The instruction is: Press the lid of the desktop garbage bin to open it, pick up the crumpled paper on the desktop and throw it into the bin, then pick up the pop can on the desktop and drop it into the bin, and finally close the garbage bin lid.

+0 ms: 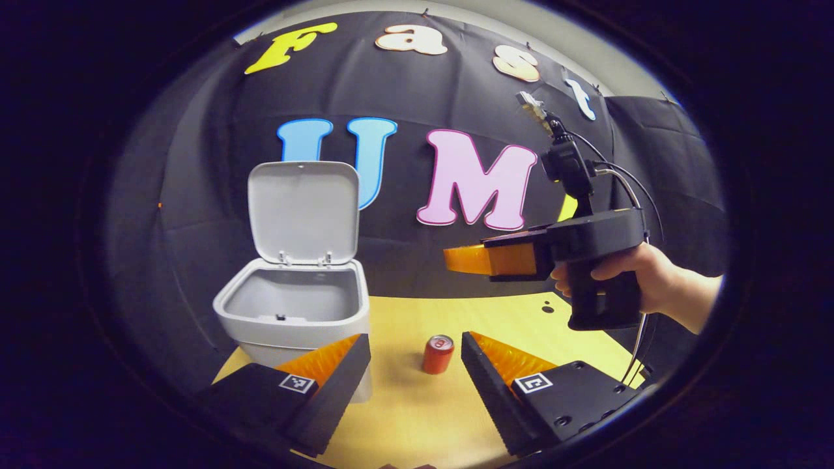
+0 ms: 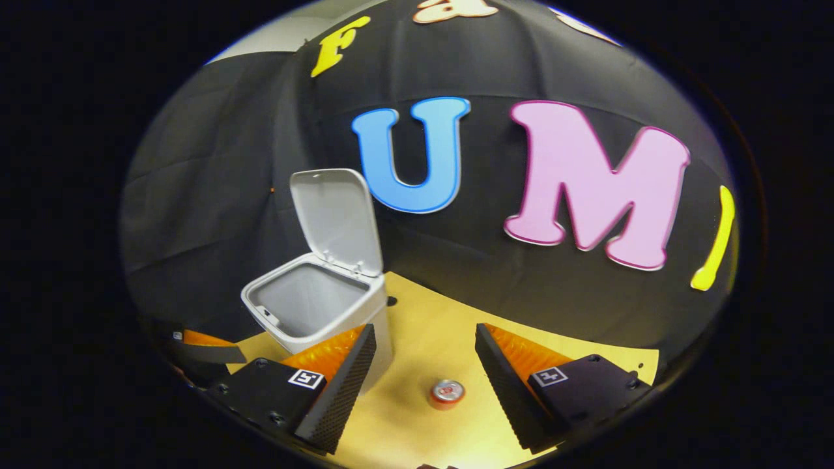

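We see the garbage bin [image 1: 293, 306] standing at the left of the wooden desktop [image 1: 417, 404], close to the black cloth wall, its lid [image 1: 305, 212] swung fully upright on its hinges so the mouth gapes; what lies inside we cannot tell. The pop can [image 1: 438, 354] stands upright on bare wood just right of the bin, apart from it, directly between the spread fingers of the left gripper [image 1: 416, 355], which are wide apart and grip nothing. The right gripper [image 1: 466, 260] is held by a hand [image 1: 642, 277] high over the desktop's right part, its fingers pointing toward the bin; in the right gripper view its own fingers [image 2: 423, 355] stand wide and empty above the can [image 2: 447, 393]. The bin [image 2: 326, 312] is smooth plastic with rounded corners; the finger pads [image 1: 332, 355] are ridged. Open wood lies around the can.
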Tool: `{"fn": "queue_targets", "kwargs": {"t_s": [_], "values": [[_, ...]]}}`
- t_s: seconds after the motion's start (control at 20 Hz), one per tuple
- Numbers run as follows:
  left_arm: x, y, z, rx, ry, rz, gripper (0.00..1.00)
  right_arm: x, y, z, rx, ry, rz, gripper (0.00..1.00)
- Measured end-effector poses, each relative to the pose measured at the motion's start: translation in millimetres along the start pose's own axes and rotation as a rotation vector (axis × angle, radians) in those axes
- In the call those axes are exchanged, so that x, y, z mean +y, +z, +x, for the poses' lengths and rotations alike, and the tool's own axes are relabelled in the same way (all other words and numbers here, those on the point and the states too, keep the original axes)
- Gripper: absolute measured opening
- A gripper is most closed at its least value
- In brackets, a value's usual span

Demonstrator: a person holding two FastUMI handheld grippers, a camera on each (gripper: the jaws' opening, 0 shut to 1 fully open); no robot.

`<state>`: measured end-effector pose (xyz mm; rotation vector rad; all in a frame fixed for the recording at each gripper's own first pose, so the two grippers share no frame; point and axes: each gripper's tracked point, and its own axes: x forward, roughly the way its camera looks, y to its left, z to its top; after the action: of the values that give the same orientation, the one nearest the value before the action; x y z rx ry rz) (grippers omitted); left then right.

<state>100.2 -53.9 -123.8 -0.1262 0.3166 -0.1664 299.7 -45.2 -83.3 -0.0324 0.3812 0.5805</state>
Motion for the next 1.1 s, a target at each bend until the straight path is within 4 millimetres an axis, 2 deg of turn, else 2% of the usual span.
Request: {"fn": "queue_targets", "kwargs": {"t_s": [0.15,0.25,0.45,0.65,1.1], "values": [[-23.8,-19.5,42.4,0.041,-0.053,0.030,0.95,-47.4,-14.5,-22.0,0.015,-0.081,-0.001,0.98],[-37.0,-27.9,71.1,0.046,-0.078,0.049,0.95,-80.2,-32.5,-34.9,0.041,-0.138,-0.005,0.99],[-54.4,-64.4,124.8,0.094,-0.100,0.102,0.95,-114.4,-83.8,-53.8,0.122,-0.164,0.028,0.99],[-56.2,-94.3,165.5,0.150,-0.076,0.110,0.95,-132.2,-115.2,-58.2,0.178,-0.175,0.065,0.99],[-27.8,-137.1,229.0,0.230,0.022,0.124,0.96,-155.9,-125.8,-62.3,0.209,-0.195,0.125,0.99]]}}
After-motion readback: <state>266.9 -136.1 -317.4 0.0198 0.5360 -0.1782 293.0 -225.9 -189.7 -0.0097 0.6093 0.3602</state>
